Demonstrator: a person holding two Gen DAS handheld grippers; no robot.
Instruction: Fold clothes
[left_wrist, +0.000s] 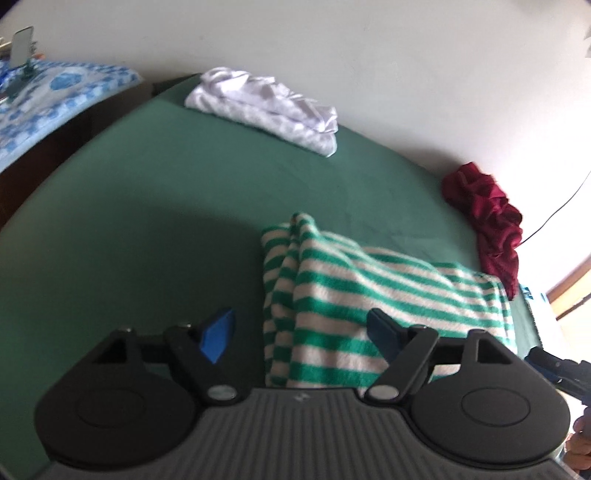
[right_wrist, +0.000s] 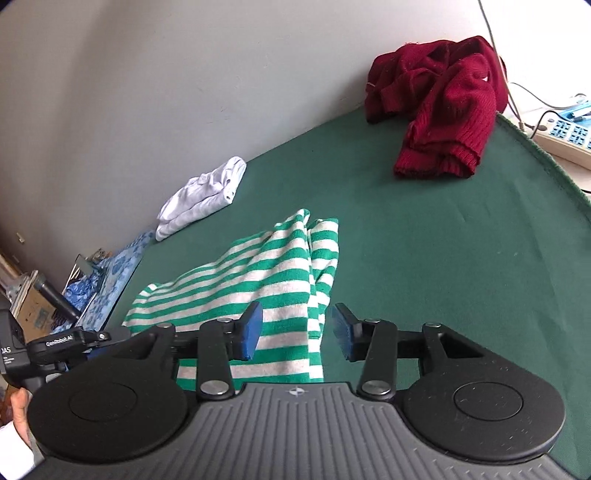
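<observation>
- The left gripper hovers above the green table cover, its blue-padded jaws spread wide with nothing between them — the near left edge of the striped garment lies under the gap.
- The right gripper also stands open and empty, jaws apart over the right-hand edge of the same garment; whether the pads touch the cloth I cannot tell.
- The green-and-white striped garment lies partly folded on the cover, a bunched, doubled edge running away from the cameras and the rest spread flat toward the table's near side.
- A folded white garment sits at the far edge by the wall, well apart from the striped one.
- A crumpled dark red sweater lies unfolded in the far right corner, against the wall.
- Beyond the table's left end is a blue patterned cloth.
- Past the right edge sits a power strip with cables.
- In the right wrist view the other gripper's body — black, lettered — shows at the left, a hand on it.
</observation>
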